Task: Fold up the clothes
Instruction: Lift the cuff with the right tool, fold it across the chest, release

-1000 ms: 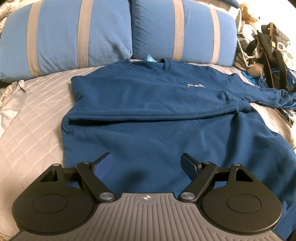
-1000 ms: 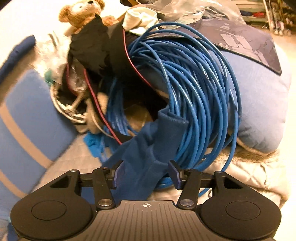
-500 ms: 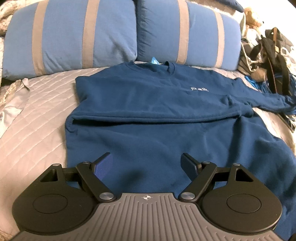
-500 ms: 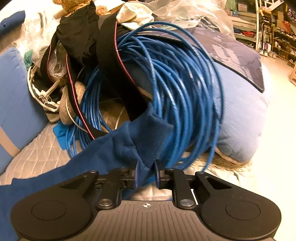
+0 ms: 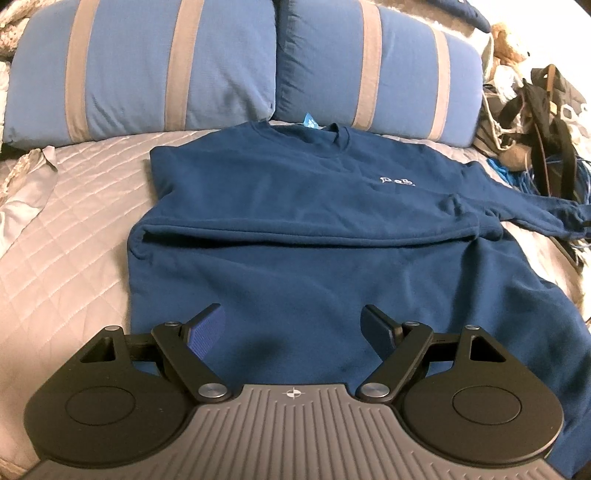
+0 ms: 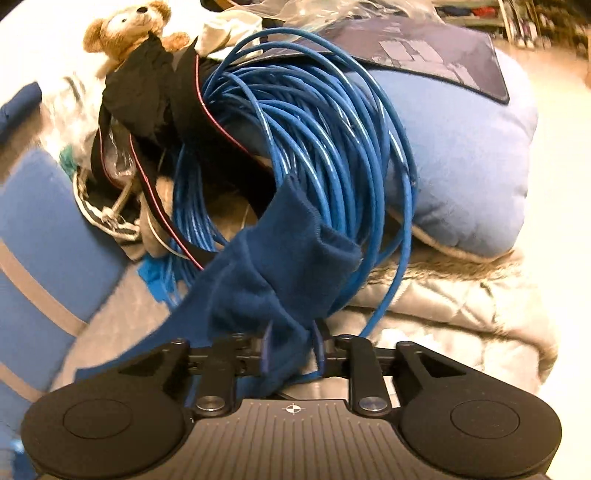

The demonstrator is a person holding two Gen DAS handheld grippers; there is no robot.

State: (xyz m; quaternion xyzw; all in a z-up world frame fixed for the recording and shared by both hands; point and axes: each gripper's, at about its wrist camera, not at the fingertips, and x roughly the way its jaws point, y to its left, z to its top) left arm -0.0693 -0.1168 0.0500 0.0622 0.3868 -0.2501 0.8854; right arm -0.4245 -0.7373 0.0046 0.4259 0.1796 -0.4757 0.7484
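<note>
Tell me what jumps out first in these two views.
A dark blue sweatshirt lies spread on the quilted bed, one sleeve folded across its chest, the open left tongs above its lower part. In the right view, the right tongs are shut on the other sleeve's cuff, in front of a blue cable coil.

There is one blue sweatshirt (image 5: 295,229) spread out ahead of the fingers, two striped blue pillows (image 5: 147,66) far past it, one teddy bear (image 6: 129,29) far beyond the fingers, one big coil of blue cable (image 6: 314,147), and one pale blue cushion (image 6: 461,166) behind the coil.
</note>
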